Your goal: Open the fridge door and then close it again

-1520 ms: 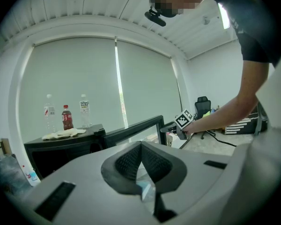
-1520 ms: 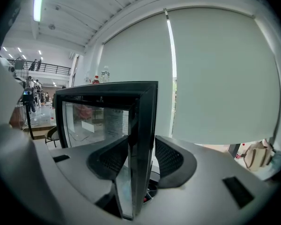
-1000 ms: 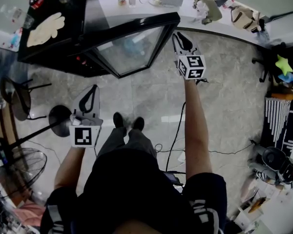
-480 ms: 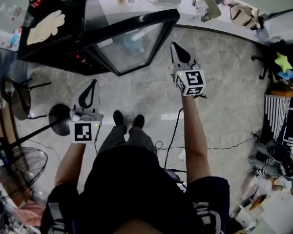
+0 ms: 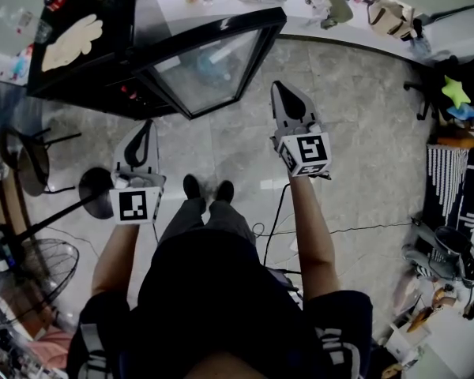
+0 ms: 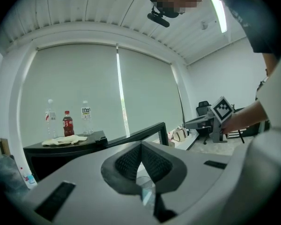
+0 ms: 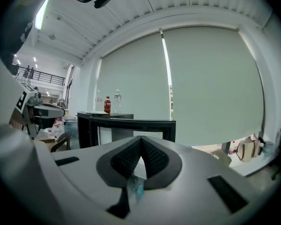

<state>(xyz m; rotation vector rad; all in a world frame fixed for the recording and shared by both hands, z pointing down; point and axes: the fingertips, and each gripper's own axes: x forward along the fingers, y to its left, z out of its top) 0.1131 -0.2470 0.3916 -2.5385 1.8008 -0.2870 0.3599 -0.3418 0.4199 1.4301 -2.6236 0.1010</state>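
The black fridge [image 5: 79, 42] stands at the upper left of the head view with its glass door [image 5: 213, 65] swung open toward me. My right gripper [image 5: 279, 88] is shut and empty, hanging a little below and right of the door's free edge, apart from it. My left gripper [image 5: 146, 126] is also shut on nothing, held low beside the fridge front. In the left gripper view the closed left gripper [image 6: 141, 145] points at the fridge [image 6: 61, 149] and its door [image 6: 143, 132]. The right gripper view shows the shut right gripper [image 7: 140, 138] before the door frame [image 7: 145, 124].
Bottles [image 6: 68, 123] and a pale cloth [image 5: 71, 42] lie on the fridge top. A stool [image 5: 31, 160] and a fan [image 5: 24, 279] stand at the left. A cable [image 5: 276, 212] runs over the floor by my feet. A counter [image 5: 426, 34] with bags runs along the back; clutter lines the right side.
My right gripper has come away from the door's free edge and drawn back toward me, its jaws now together. The door stays open. The left gripper has hardly moved.
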